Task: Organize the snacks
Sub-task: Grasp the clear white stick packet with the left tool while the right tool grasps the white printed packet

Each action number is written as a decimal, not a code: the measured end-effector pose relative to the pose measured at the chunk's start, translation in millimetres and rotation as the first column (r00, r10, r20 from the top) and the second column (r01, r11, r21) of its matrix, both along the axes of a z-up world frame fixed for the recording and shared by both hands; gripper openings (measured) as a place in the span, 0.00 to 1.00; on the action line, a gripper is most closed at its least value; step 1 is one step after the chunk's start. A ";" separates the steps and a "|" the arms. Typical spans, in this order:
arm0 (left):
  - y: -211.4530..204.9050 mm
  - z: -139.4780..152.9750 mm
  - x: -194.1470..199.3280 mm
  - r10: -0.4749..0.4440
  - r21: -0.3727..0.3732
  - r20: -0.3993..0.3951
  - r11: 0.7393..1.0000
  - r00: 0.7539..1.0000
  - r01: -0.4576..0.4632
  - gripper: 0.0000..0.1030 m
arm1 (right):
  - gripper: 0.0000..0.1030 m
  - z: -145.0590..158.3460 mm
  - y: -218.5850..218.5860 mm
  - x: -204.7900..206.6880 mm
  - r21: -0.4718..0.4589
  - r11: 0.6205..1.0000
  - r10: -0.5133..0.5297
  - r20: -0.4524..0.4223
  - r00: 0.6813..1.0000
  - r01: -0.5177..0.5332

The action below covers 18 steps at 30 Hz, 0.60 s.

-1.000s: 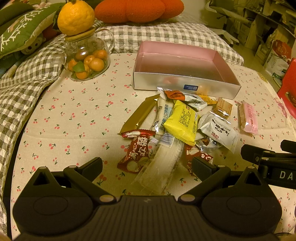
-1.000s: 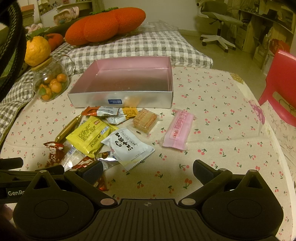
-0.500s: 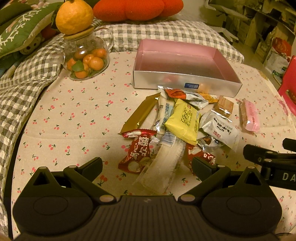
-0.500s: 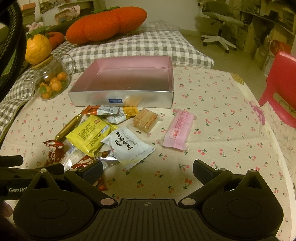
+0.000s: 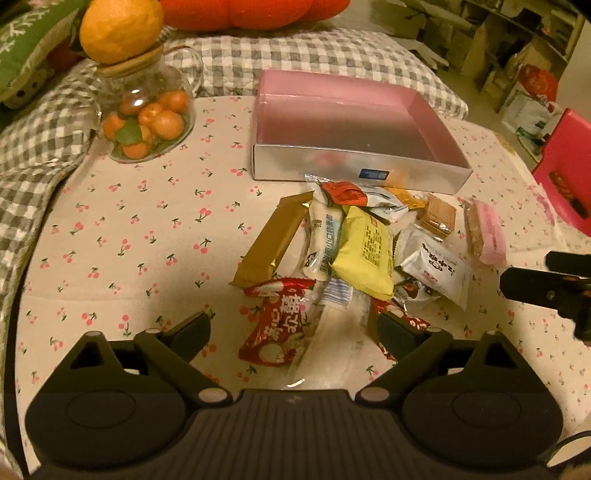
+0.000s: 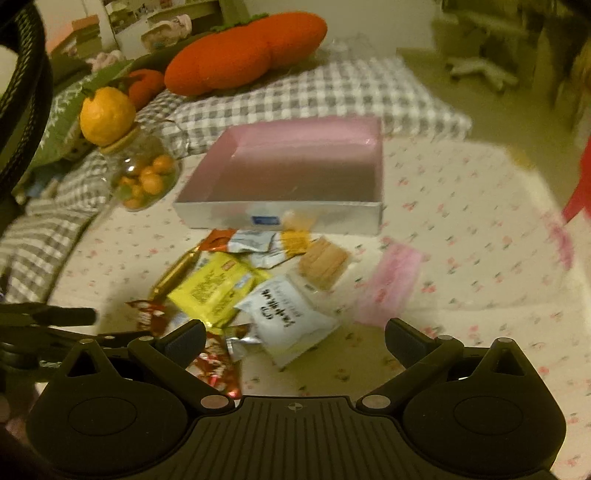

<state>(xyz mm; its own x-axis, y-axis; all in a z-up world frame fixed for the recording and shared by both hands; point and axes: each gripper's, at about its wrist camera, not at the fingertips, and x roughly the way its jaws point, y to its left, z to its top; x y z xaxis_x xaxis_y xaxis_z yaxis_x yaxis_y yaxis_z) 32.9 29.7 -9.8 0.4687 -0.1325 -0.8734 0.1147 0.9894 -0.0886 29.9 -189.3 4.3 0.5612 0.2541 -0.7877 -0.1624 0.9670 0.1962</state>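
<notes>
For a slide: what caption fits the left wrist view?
Open left gripper over snack pile before empty pink box.

On the tablecloth [image 5: 122, 236] a shallow open box [image 5: 354, 162] sits at the far side, with a heap of snack packets [image 5: 354, 254] just before its near wall. In the heap a long bar [image 5: 271, 240] lies at the left edge, a flat packet [image 5: 364, 253] rests on top in the middle, and a wafer pack [image 5: 485, 232] lies apart to the right. Left of the box stands a glass jar [image 5: 147, 118] with small fruits inside and a large citrus fruit [image 5: 120, 27] on its lid. Behind the box lies a checked cushion [image 5: 314, 55].
</notes>
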 end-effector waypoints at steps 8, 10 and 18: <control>12.0 -0.1 5.0 -0.144 -0.125 -0.013 0.982 0.989 0.142 0.72 | 0.99 -15.6 -9.2 20.9 0.043 0.993 0.108 -0.009 0.994 -0.107; 12.3 -1.3 4.1 -0.191 -0.177 -0.019 0.967 0.981 0.185 0.62 | 0.97 -18.7 -9.3 26.2 0.054 0.985 0.164 0.012 0.986 -0.165; -4.1 -20.1 2.8 -0.301 -0.168 -0.072 0.943 0.951 0.286 0.42 | 0.78 -46.7 -1.6 46.1 0.052 0.962 0.270 -0.033 0.962 -0.268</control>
